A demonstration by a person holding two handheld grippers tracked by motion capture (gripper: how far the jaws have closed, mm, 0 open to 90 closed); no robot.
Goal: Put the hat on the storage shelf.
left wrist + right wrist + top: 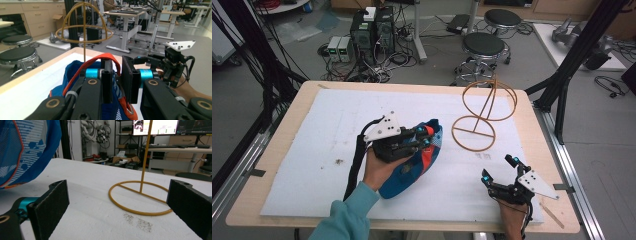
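The left gripper is clamped on the orange strap of the blue cap, and the cap hangs below its fingertips, tilted, its lower end low over the white mat. In the left gripper view the strap loops right over the pinched jaws, with blue fabric bunched underneath them. The right gripper waits well off to the side, jaws spread wide with nothing between them, resting low by the near edge of the mat.

Just beyond the right gripper's fingertips stands the yellow wire stand, a flat ring on the mat with a thin post rising to a dome of hoops (a cap holder, by the look of it). And there lies the risk. The grip is on a narrow strap only, so the cap could swing or twist as it travels, and a soft brim brushing that light frame would likely tip it or push it along the mat. If the strap slides between the pads, the cap drops. The open right gripper is close enough to steady the base, I'd judge.

The mat covers most of a pale wooden table and carries a few dark specks ahead of the right jaws. Beyond the fingertips: round black stools, computer boxes with tangled cables on a grey floor, desks and screens.
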